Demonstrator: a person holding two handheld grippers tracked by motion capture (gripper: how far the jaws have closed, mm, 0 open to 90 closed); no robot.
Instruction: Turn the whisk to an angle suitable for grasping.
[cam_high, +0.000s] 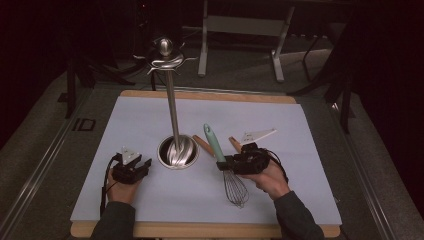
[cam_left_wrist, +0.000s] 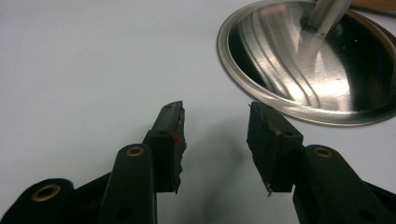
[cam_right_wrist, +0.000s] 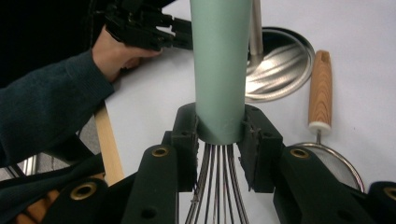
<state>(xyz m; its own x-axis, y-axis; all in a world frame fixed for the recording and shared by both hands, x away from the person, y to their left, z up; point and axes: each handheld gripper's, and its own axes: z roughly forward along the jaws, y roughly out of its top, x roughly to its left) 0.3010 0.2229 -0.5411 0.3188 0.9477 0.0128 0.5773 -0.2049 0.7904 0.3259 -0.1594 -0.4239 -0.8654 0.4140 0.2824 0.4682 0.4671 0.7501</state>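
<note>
Whisk (cam_high: 227, 167): on the white table (cam_high: 300, 150), right of the steel stand base (cam_high: 177, 151). Long axis runs fore-and-aft; mint handle points away from the person, tilted slightly left; wire head points toward the person.

Right gripper (cam_right_wrist: 219, 135): fingers clenched on the whisk handle's lower end, just above the wires.

Left gripper (cam_left_wrist: 215, 140): fingers released, empty, just beside the base.

Strainer (cam_right_wrist: 327, 154): wooden-handled, beside the whisk.

Risk, judged: the smooth tapered handle may slip or pivot in so low a grip; a swinging handle could strike the stand's pole (cam_high: 172, 107).
</note>
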